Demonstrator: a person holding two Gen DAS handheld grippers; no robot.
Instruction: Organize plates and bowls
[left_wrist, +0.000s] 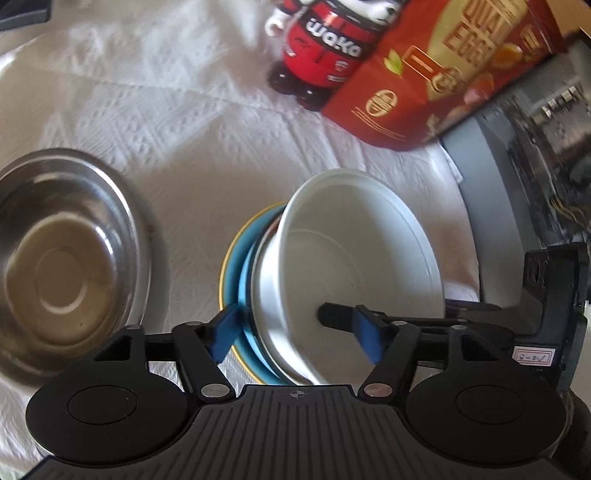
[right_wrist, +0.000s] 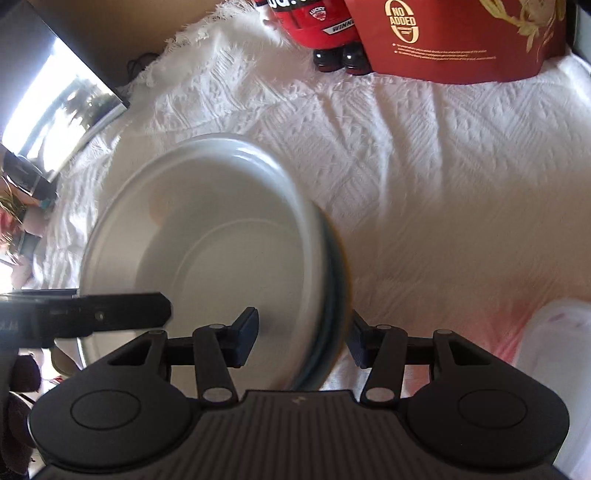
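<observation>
A white bowl (left_wrist: 354, 258) sits tilted on blue plates with a yellow rim (left_wrist: 231, 273) on the white cloth. My left gripper (left_wrist: 295, 332) is open and straddles the near rim: one blue pad is outside the plates and the other inside the bowl, clear of its wall. In the right wrist view my right gripper (right_wrist: 303, 336) grips the edge of the white bowl (right_wrist: 207, 236) and the blue plates (right_wrist: 332, 288), with one pad inside the bowl and one outside. A steel bowl (left_wrist: 62, 266) stands empty to the left.
A red bear-shaped figure (left_wrist: 321, 55) and a red and gold box (left_wrist: 436, 74) stand at the back of the white textured cloth (right_wrist: 424, 166). A dark monitor (right_wrist: 48, 92) is at the far left. A pale container (right_wrist: 557, 362) lies at the near right.
</observation>
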